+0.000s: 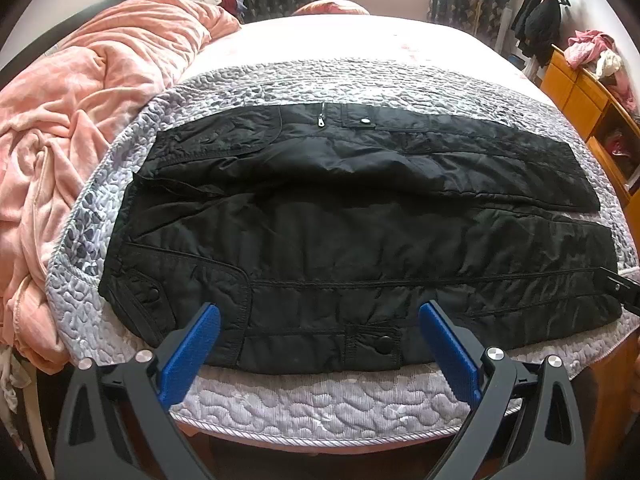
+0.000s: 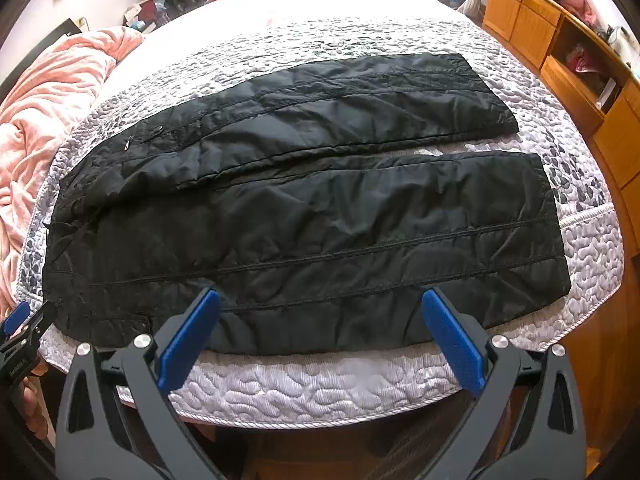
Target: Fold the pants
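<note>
My left tongs (image 1: 320, 354) sit closest to the lens, their blue pads (image 1: 190, 354) spread wide apart and holding nothing, poised over the near edge of the pants (image 1: 340, 240) at the hip end, just by a snap button (image 1: 385, 345) on the pocket flap. My right tongs (image 2: 320, 338) are likewise wide apart and empty, hovering over the near edge of the near leg (image 2: 360, 232) further toward the cuffs. The black padded pants lie flat on the grey quilted bedspread (image 1: 320, 400) across the bed, waist toward the pink blanket (image 1: 80, 120) on my left, cuffs toward the wooden cabinet (image 2: 560, 40) on my right, with the two legs side by side and a narrow strip of bedspread showing between them near the cuffs. As I judge it, no fold has been made yet; I am at the very start, lining up for the first grasp. The next move, I think, calls for closing both tongs on the near leg's outer edge, one at the hip and one lower down, then lifting together and carrying that leg over onto the far leg (image 2: 360, 92) so the seams meet. The fabric looks slippery and puffy, so I would bite deep.
</note>
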